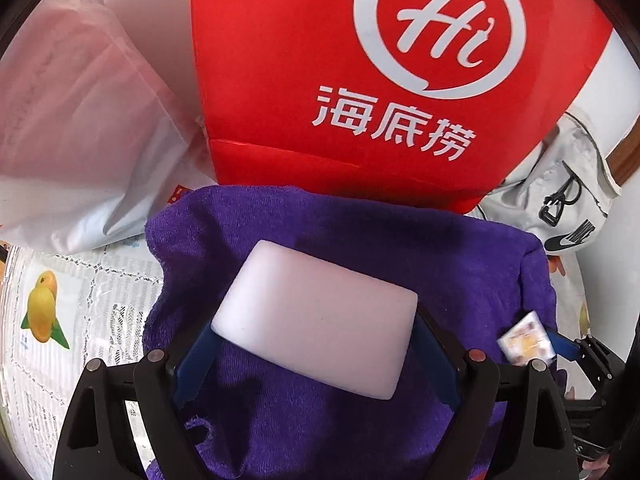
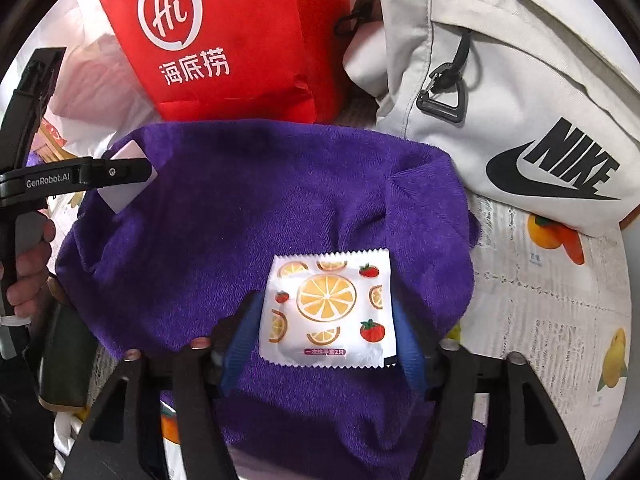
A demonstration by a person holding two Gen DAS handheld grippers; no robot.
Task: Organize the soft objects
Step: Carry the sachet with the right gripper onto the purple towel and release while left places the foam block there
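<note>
A purple towel [image 1: 360,248] lies on the table and also shows in the right wrist view [image 2: 224,216]. My left gripper [image 1: 316,344] is shut on a white sponge block [image 1: 316,316] and holds it over the towel. The sponge [image 2: 124,196] and the left gripper [image 2: 120,172] also show at the left of the right wrist view. My right gripper [image 2: 326,320] is shut on a white sachet printed with orange slices and tomatoes [image 2: 328,308], held over the towel. The sachet [image 1: 526,338] shows at the right of the left wrist view.
A red bag with a white Hi logo [image 1: 360,72] stands behind the towel, also in the right wrist view [image 2: 240,40]. A white Nike bag [image 2: 500,92] lies at the right. A clear plastic bag [image 1: 80,120] lies at the left. The fruit-print tablecloth [image 2: 552,308] covers the table.
</note>
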